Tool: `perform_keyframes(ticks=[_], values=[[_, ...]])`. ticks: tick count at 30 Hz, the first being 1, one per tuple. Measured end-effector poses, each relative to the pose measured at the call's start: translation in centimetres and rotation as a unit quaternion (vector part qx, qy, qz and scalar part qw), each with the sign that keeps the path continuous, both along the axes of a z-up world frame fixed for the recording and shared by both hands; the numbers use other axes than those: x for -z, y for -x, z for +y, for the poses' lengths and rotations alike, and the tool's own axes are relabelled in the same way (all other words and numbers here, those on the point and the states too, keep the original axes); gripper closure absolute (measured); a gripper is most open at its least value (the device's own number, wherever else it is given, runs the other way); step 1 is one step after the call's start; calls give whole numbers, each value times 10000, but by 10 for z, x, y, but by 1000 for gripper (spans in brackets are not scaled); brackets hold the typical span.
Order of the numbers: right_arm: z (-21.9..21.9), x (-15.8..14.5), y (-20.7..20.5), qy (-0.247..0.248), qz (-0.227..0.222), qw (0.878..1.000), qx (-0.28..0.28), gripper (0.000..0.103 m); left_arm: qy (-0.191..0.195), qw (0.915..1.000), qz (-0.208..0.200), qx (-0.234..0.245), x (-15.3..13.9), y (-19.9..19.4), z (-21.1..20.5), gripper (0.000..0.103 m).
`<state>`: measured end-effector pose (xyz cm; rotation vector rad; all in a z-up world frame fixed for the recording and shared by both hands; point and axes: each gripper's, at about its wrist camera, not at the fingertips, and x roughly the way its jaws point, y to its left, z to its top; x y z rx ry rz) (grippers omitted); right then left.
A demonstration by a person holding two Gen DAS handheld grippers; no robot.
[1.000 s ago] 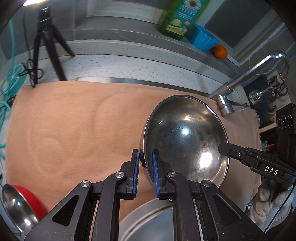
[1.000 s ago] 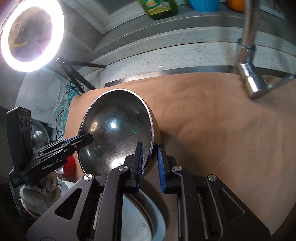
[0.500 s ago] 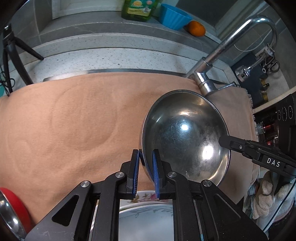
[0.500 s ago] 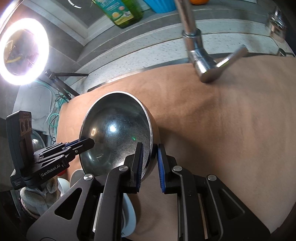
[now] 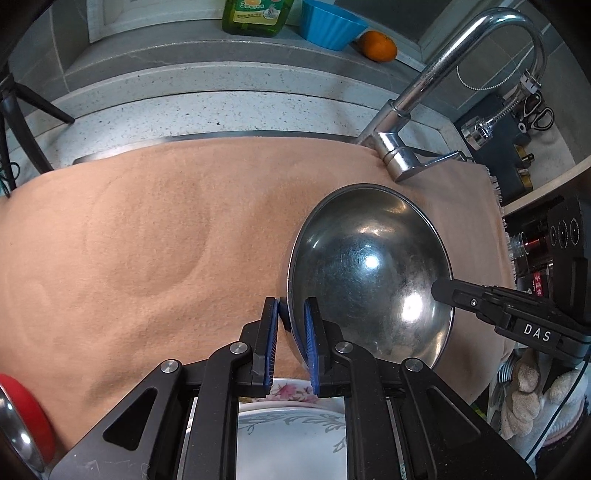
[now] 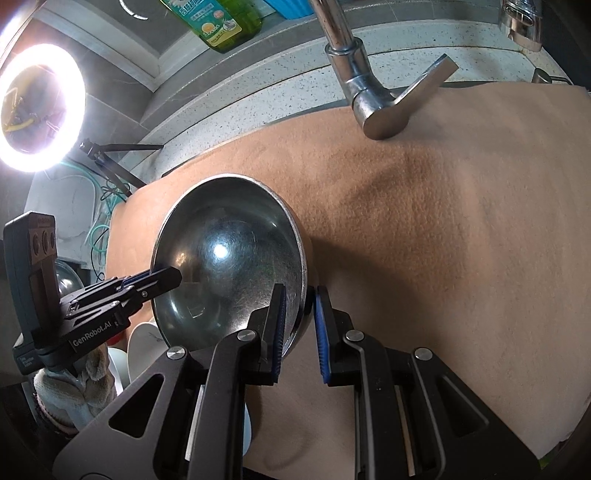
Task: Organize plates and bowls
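Observation:
A large steel bowl (image 5: 369,273) is held tilted above the tan cloth (image 5: 147,240); it also shows in the right wrist view (image 6: 229,258). My left gripper (image 5: 291,317) is shut on its left rim. My right gripper (image 6: 299,299) is shut on the opposite rim, and it shows in the left wrist view (image 5: 443,288). A flowered white plate (image 5: 291,421) lies right below my left gripper. White dishes (image 6: 144,343) show under the bowl in the right wrist view.
A chrome faucet (image 5: 406,147) stands at the cloth's far right edge. A red bowl with a steel one in it (image 5: 22,417) sits at the near left. A soap bottle (image 5: 255,16), a blue bowl (image 5: 328,26) and an orange (image 5: 378,46) stand on the back ledge.
Both grippers have carried the bowl to the right, toward the faucet. The flowered plate has come into view under my left gripper.

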<state>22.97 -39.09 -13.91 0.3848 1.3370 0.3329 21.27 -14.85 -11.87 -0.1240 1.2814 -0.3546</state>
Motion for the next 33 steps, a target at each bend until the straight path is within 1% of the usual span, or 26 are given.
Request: perform_keyframes(ticks=[10,12,14,17,22,25,29,33], values=[[-1,-3,2,56,-69,10000,6,87,-48,10000,-52,-24,-4,3,4,90],[-3,-6,3,57,-96,9999,42,85,-31,9999,-83,-76,-7,4,6,90],[-5,-10,4,91,-173,9998,100,78,-11,9998,-139,-124,-11,5,11,89],[-8,-19,6,81,-308,9994,143,76,18,9995,-224,-201,-18,8,19,88],[-3,-37,10,63,-529,9985,127,76,37,9984,-420,-381,-34,16,43,88],[6,-48,14,97,-666,9977,77,76,98,9969,-534,-568,-45,20,62,88],[21,-64,18,-9,-843,9964,-9,76,166,9942,-703,-798,-58,29,87,88],[43,-79,23,-85,-1018,9946,-195,76,188,9902,-876,-1075,-71,46,124,88]])
